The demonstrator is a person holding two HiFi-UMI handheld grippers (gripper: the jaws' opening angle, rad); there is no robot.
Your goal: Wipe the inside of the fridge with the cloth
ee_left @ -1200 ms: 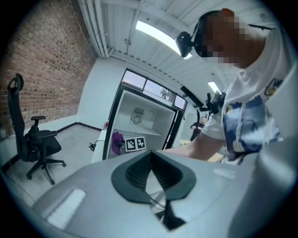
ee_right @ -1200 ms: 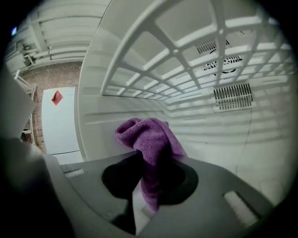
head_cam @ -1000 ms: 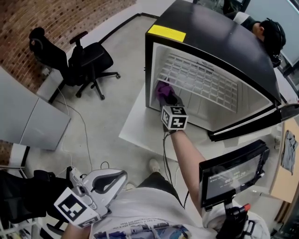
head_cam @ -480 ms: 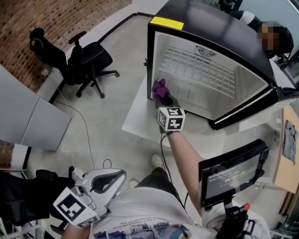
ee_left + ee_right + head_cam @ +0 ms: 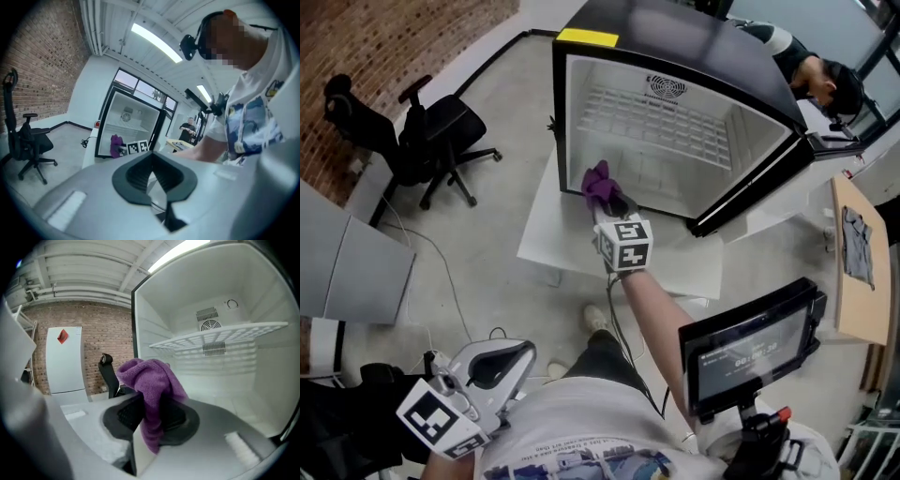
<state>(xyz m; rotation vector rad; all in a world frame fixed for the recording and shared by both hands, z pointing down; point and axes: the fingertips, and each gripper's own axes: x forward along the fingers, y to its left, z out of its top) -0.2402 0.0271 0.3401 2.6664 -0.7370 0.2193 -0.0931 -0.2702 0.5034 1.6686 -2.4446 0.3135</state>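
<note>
Here the right gripper (image 5: 612,199) reaches up to the front of the small black-cased fridge with a white interior (image 5: 694,42), and its jaws are pinched on a crumpled purple cloth (image 5: 600,185). In the right gripper view the cloth (image 5: 151,380) bunches up above the closed pads and a tail of it hangs down between them, with the right gripper (image 5: 151,417) pointing into the fridge cavity. The cloth sits at the fridge's open mouth, near the lower front edge on the hinge-free side, and whether it touches the liner cannot be told. A white wire shelf (image 5: 220,336) spans the inside of the fridge, with a round fan vent (image 5: 209,326) on the back wall behind it. The left gripper (image 5: 499,361) is held low and well away from the fridge, close to the person's body; its jaws meet at the tips with nothing between them. A black office chair (image 5: 431,141) stands on the floor off to the fridge's left, and the fridge rests on a white platform (image 5: 548,248).
</note>
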